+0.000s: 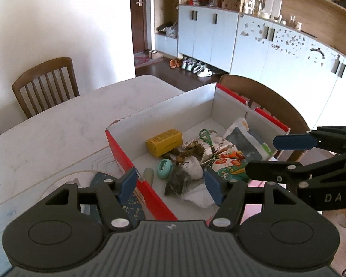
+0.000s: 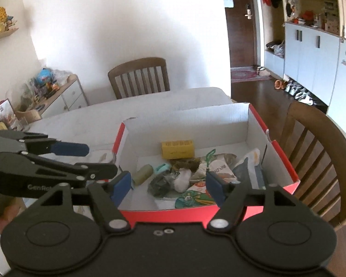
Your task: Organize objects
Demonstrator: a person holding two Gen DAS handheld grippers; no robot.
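A red-and-white cardboard box (image 1: 159,113) (image 2: 186,124) stands open on the white table (image 1: 57,127). Inside lie a yellow carton (image 1: 164,142) (image 2: 177,152), a teal gadget (image 1: 165,165), an olive tube (image 2: 142,174), a dark packet (image 1: 177,180), a cartoon snack bag (image 1: 230,164) (image 2: 193,197) and other wrappers. My left gripper (image 1: 170,184) hovers over the box's near-left corner, open, with nothing between its blue pads. My right gripper (image 2: 168,188) hangs open above the box's near wall, also holding nothing. Each gripper shows in the other's view: the right gripper (image 1: 269,157), the left gripper (image 2: 92,160).
A dark speckled disc (image 1: 103,180) lies on the table left of the box. Wooden chairs stand at the far side (image 2: 139,76) and close to the box's right side (image 2: 316,157). A cluttered low cabinet (image 2: 57,94) is at far left; pale cupboards (image 1: 219,34) line the back wall.
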